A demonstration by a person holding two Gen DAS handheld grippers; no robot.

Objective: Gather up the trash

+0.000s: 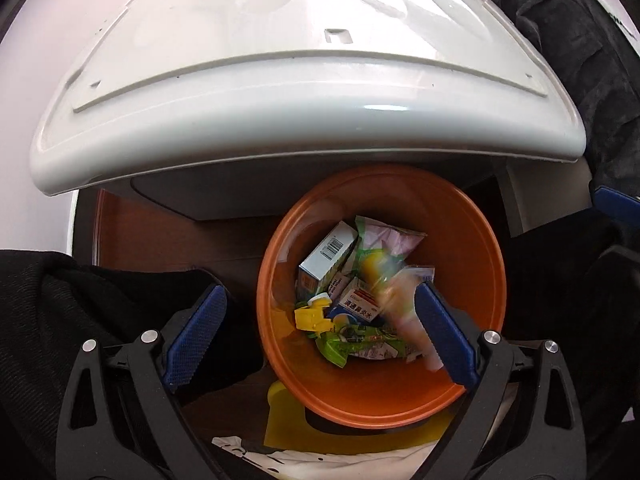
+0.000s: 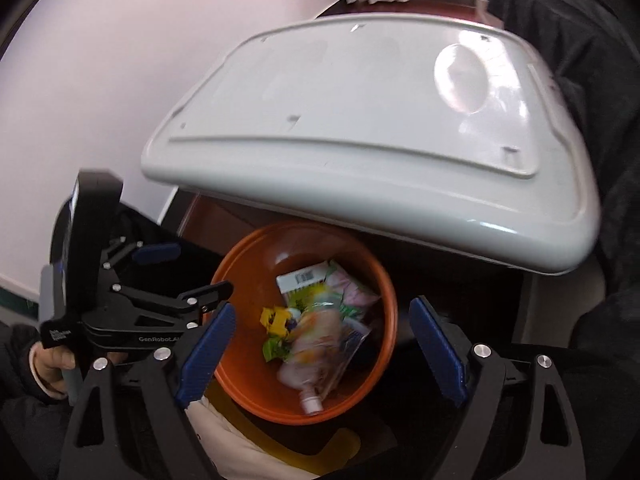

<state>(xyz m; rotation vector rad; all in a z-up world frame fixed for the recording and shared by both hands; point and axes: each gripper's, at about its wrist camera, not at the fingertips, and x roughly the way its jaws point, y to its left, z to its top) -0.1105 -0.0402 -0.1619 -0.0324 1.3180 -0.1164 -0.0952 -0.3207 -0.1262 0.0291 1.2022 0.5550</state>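
An orange trash bin (image 1: 472, 368) stands below both grippers; it also shows in the right wrist view (image 2: 256, 384). It holds small cartons (image 1: 328, 254), green wrappers (image 1: 352, 346) and a yellow plastic piece (image 1: 312, 316). A blurred pouch with a white cap (image 2: 316, 356) is in mid-air over the bin, free of both grippers; it also shows in the left wrist view (image 1: 404, 312). My left gripper (image 1: 316, 336) is open and empty above the bin. My right gripper (image 2: 320, 354) is open and empty above the bin. The left gripper's body (image 2: 132, 320) shows at the left of the right wrist view.
A white plastic lid or tray (image 1: 304, 92) hangs tilted over the far side of the bin, also in the right wrist view (image 2: 380, 152). A yellow mat (image 1: 288, 420) lies under the bin on a brown floor (image 1: 200, 240). Black clothing (image 1: 60, 312) is at both sides.
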